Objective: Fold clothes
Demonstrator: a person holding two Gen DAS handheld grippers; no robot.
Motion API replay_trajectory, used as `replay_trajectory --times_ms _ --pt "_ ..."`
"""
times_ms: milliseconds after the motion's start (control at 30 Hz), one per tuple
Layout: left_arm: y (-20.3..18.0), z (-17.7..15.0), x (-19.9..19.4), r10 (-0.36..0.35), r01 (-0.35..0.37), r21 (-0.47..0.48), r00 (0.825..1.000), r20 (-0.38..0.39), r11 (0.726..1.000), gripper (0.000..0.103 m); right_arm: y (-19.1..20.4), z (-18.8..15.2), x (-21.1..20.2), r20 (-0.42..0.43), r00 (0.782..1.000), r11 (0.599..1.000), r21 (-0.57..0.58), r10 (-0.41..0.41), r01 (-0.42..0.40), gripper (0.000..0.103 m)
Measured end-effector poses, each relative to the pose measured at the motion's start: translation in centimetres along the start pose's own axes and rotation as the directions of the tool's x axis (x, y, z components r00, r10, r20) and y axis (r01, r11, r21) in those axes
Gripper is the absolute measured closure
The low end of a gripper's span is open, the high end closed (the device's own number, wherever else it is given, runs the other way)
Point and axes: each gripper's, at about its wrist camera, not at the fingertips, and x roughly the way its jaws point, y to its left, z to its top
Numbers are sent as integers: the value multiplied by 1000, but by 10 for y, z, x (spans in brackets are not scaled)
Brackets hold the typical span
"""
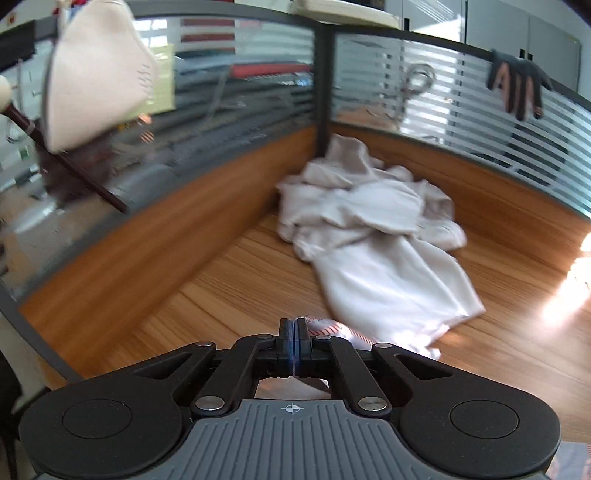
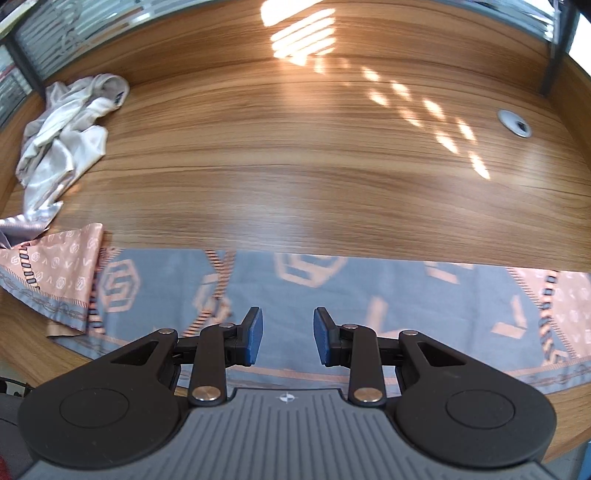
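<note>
Wood-grain desk (image 2: 295,155) all around me, with patches of sunlight (image 2: 303,33) across the far side. My right gripper (image 2: 287,338) is spread wide, nothing between the blue pads (image 2: 255,338), hanging just over the patterned scarf (image 2: 332,295). That scarf is blue-grey with peach hexagon logos and a striped border, laid flat along the near edge of the desk. Its left end is turned over so the peach side (image 2: 55,266) faces up.

My left gripper (image 1: 293,341) is pressed tight together, and from its own camera I can see a sliver of pale striped fabric right at the tips. Looks like it's pinching that cloth, but I honestly can't tell which piece it belongs to.

The other cloth is a crumpled whitish garment (image 1: 373,229), heaped in the desk's back corner against the wooden partition base and trailing toward my left gripper. In the right camera the same heap (image 2: 62,136) sits at far left, just beyond the scarf's folded end.

Up on the frosted glass partition (image 1: 461,92) there's a dark glove (image 1: 517,85) hanging, and a face mask (image 1: 96,74) dangles at upper left. Cable grommet (image 2: 514,123) on the far right of the desk.
</note>
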Motion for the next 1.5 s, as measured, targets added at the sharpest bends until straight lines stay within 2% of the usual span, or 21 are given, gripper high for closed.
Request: replay_trajectory --times_ms 167,333,500,733,867,1167,1200,1267,1367,1467,1500 --pt "46 7 10 65 -65 44 998 13 997 100 64 4 11 0 999 999 -39 37 -37 69" --pt "83 1 26 140 -140 83 990 2 987 100 118 6 24 1 999 997 -56 50 -50 68" --pt "99 -2 38 162 -162 148 987 18 976 100 150 5 34 -5 999 997 -58 43 -44 68" --pt "113 -2 42 211 -217 182 976 56 959 100 179 3 37 1 999 997 -59 39 -39 67" --pt "113 -8 42 197 -204 211 979 54 956 100 186 0 38 -2 999 997 -60 39 -39 67" --pt "100 -25 40 76 -72 309 997 -2 948 95 191 1 33 5 999 996 -74 45 -44 67" --pt "100 -28 38 67 -60 320 998 -12 945 93 191 1 33 3 999 996 -76 44 -44 67" --pt "100 -35 34 49 -36 345 998 -29 938 79 192 2 32 0 999 996 -81 44 -43 67" --pt "102 -43 23 16 -2 389 999 -34 921 73 193 2 31 -5 999 995 -93 42 -43 67" --pt "98 -45 14 -9 10 449 1000 -5 894 62 193 3 30 -7 999 994 -101 37 -38 67" --pt "96 -44 12 -17 12 467 1000 6 884 62 192 3 30 -8 999 994 -99 36 -37 66"
